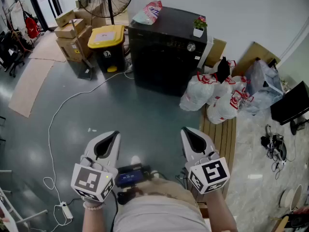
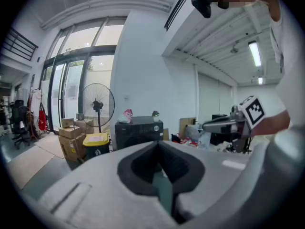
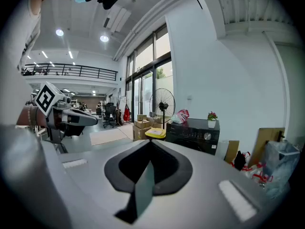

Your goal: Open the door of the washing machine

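Zero progress: left hand-held gripper and right hand-held gripper closed tight, empty. Black boxy washing machine well apart at 12 o'clock, door apparently unopened.

Bare grey floor runs as an open lane from the front of the washing machine back to the left tongs and right tongs. Facing the machine, white plastic bags crowd its right corner and spill onto a slatted wooden board. A yellow-lidded bin stands just left of the machine, with cardboard boxes beyond. A white cable snakes across the floor left of the lane.
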Tool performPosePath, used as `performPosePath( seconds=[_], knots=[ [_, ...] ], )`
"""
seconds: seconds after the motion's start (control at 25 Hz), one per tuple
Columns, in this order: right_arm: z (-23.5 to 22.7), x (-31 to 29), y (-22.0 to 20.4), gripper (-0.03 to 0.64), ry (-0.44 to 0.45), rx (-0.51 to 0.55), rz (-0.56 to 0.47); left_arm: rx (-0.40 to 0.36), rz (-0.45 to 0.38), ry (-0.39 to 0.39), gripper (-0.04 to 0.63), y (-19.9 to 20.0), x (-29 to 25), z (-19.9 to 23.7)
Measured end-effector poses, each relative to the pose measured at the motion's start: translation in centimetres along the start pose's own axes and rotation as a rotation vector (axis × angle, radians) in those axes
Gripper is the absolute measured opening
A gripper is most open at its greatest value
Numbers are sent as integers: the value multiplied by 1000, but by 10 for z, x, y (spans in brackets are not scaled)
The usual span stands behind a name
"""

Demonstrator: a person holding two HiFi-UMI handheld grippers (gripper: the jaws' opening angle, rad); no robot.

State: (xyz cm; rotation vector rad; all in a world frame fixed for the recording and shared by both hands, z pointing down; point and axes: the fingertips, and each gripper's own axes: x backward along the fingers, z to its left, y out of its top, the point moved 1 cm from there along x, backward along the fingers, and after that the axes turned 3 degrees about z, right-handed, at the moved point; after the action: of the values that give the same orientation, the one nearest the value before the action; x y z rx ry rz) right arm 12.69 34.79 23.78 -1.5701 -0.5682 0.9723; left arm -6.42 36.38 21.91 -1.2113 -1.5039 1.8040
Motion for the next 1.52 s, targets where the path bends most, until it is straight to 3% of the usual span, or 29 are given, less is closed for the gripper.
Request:
performPosePath(
  seconds=[0.96, 1.04, 1.16, 1.52],
  knots=[
    [5, 0, 0, 9, 22, -55, -23, 31, -32, 38, -2, 3, 5, 5],
    [3, 0, 0, 56, 20, -65, -25, 33, -39, 38, -2, 4, 6, 5],
    [2, 1, -2, 101, 22, -73, -22, 29, -44, 33, 53, 6, 6, 3],
    [-1, 8, -4, 103, 23, -75, -29, 57, -84, 62, 78, 13, 11, 3]
  ],
)
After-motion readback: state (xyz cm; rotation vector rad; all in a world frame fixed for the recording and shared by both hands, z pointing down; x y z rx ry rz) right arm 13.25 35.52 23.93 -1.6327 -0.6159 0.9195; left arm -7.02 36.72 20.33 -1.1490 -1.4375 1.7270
